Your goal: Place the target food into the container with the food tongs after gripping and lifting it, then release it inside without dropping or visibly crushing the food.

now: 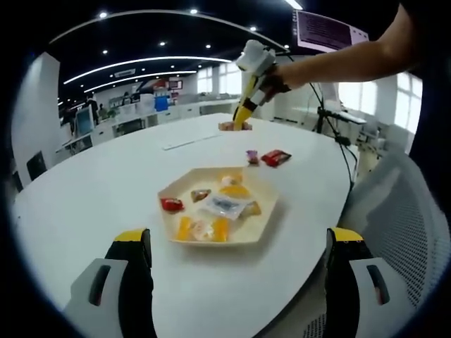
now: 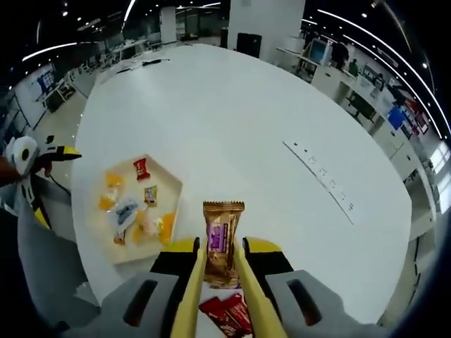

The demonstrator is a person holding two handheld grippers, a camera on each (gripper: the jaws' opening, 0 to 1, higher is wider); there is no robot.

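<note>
- Your right tongs are clamped on a brown-and-purple wrapped snack, the jaws pressed against both long sides of the packet, which stands up between them.
- In the left gripper view those same tongs reach to the far side of the tabletop, tips down at the snack; you cannot tell from there whether it is clear of the surface.
- Your left tongs stand wide apart, holding nothing, just short of the tray.
- You are, I judge, in the grip-and-lift step: the food is seized but well apart from the container.
- The next move calls for carrying the packet across to the tray and opening low over it, with the grip kept light.
- The snack's wrapper looks glossy, its crimped top edge intact, with no visible crushing.
- The tray already holds several small wrapped sweets; aim for a bare patch.
- Two red packets lie just below your right tongs.
</note>
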